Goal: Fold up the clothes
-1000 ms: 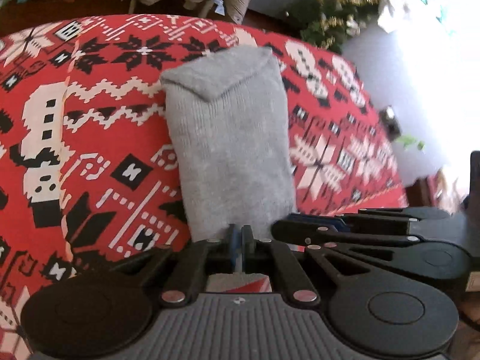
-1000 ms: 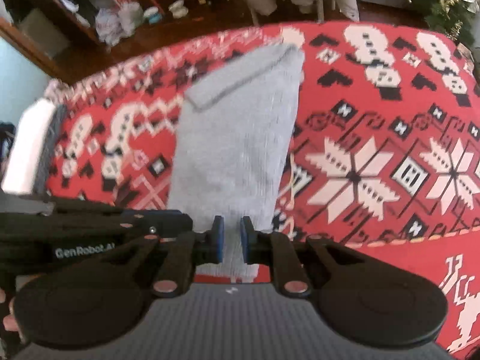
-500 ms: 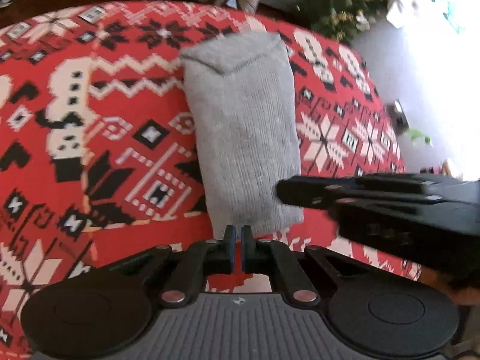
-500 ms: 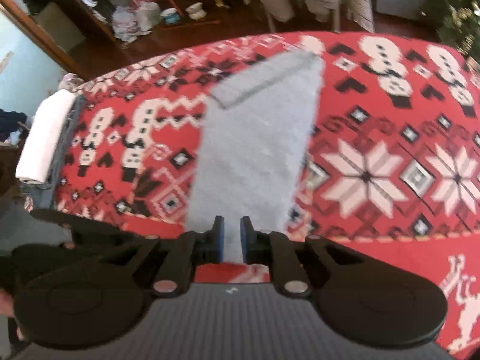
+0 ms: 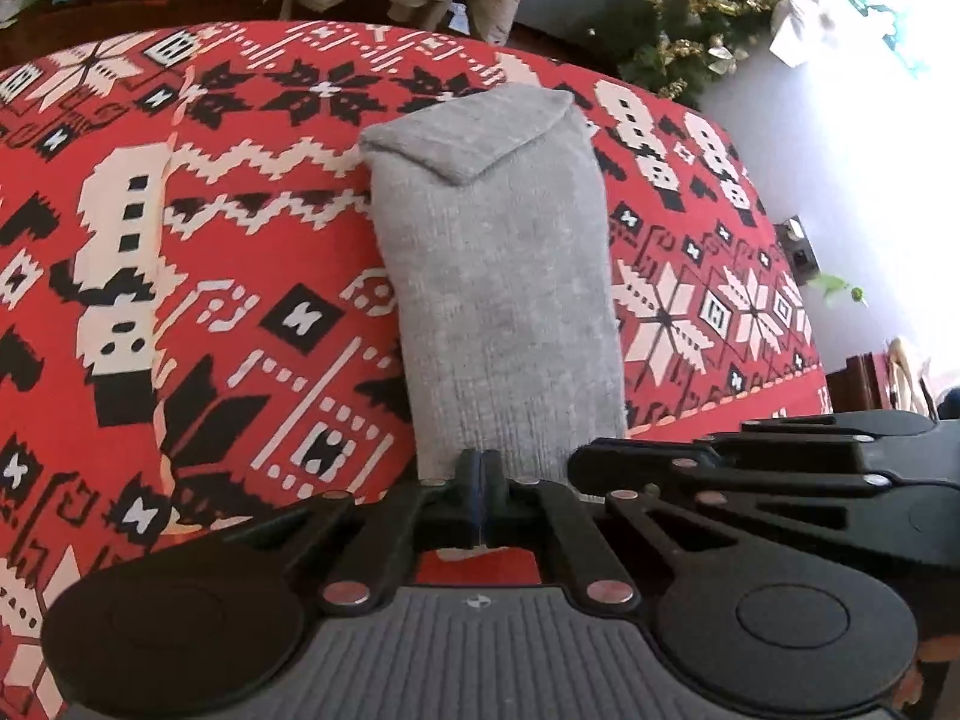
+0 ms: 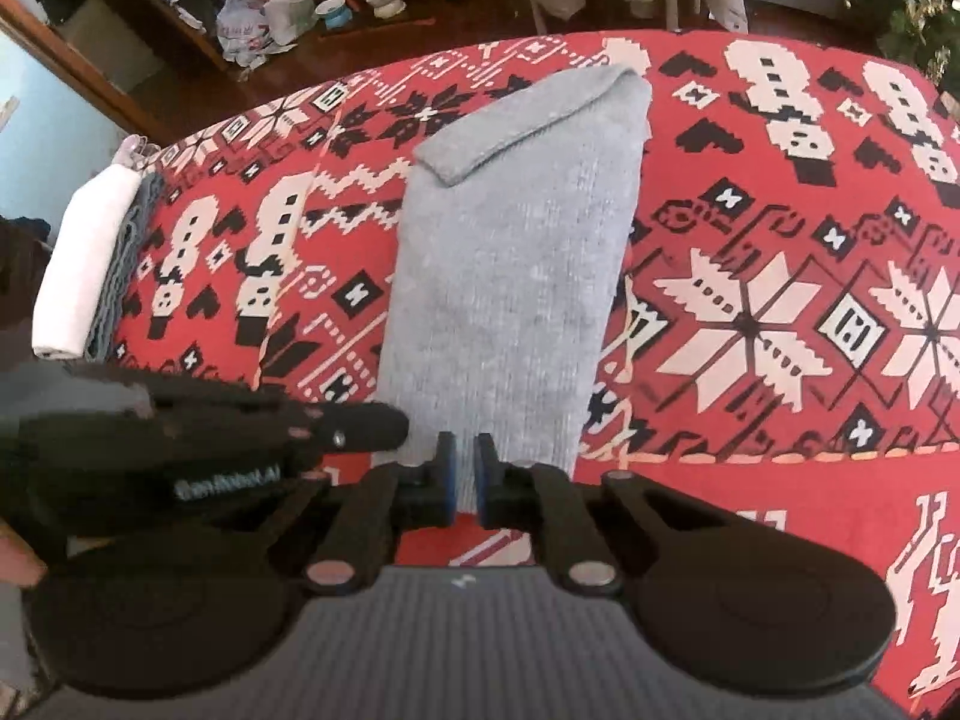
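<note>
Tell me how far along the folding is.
Done: the grey garment lies folded into a narrow strip on the red blanket, and a folded stack sits at the edge. In hand: both tongs, left and right, are at its near end. Left: likely the last fold.

Folded garment [image 5: 498, 300] on tablecloth [image 5: 180, 300]

Red cloth [image 6: 780, 240] open around the grey garment [image 6: 510, 276].

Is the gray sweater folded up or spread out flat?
Folded. The gray sweater lies as a narrow strip on the red cloth, its far end turned back in a flap.
</note>
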`<state>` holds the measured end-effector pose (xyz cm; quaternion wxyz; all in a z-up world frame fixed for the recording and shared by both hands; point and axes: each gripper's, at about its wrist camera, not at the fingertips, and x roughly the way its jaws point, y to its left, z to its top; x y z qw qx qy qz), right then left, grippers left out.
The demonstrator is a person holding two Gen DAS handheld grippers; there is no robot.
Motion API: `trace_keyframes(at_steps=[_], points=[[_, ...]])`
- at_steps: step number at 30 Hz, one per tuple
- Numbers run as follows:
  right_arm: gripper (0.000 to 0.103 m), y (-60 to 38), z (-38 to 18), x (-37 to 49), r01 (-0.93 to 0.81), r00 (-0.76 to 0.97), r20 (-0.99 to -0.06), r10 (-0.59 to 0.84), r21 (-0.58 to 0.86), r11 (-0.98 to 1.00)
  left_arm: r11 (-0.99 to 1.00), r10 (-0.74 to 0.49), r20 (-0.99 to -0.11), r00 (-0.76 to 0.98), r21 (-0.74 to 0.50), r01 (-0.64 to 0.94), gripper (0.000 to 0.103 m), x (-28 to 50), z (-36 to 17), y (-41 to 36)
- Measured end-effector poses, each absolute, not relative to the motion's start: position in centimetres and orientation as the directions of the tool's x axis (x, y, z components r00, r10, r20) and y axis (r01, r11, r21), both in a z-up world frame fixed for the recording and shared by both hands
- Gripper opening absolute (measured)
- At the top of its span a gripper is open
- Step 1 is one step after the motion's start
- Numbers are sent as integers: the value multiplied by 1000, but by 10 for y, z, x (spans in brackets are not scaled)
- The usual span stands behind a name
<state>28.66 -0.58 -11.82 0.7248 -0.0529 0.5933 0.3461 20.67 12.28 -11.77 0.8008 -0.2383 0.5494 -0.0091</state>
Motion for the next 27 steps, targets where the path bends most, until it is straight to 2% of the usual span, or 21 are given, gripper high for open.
trace_keyframes(at_steps=[7, 14, 20, 27], points=[[0, 8, -148, 297, -540, 33, -908, 418, 336, 772, 889, -272, -884, 381, -382, -253, 3, 208, -124, 124], [0, 4, -141, 296, -551, 13, -927, 376, 307, 776, 892, -257, -909, 329, -354, -281, 0, 198, -118, 124], [2, 0, -135, 300, -551, 38, -931, 364, 285, 784, 839, -321, -849, 419, -460, -291, 0, 198, -95, 132], [3, 3, -140, 312, -533, 50, -920, 389, 304, 789, 850, -320, -860, 397, -446, -281, 3, 228, -123, 126]])
